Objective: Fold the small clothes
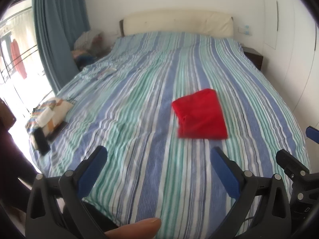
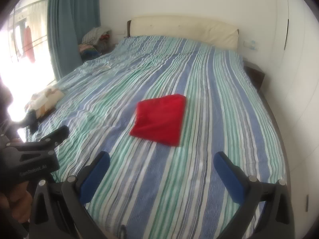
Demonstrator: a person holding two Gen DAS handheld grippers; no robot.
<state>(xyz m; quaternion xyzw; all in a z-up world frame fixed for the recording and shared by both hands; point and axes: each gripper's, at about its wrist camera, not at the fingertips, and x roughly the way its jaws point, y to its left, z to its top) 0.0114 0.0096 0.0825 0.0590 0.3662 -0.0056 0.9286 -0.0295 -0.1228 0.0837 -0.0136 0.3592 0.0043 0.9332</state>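
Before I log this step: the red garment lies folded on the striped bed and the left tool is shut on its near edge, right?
Not quite. The red garment does lie folded on the striped bed, but the left tool is open and apart from it, holding nothing, as the left wrist view shows.

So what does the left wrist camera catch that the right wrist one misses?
Only the left wrist view shows the person's fingertip at the bottom edge and the right gripper at its right side. Only the right wrist view shows the left gripper's body at its left. Both show the folded red garment lying on the striped bedspread, each gripper open and empty.
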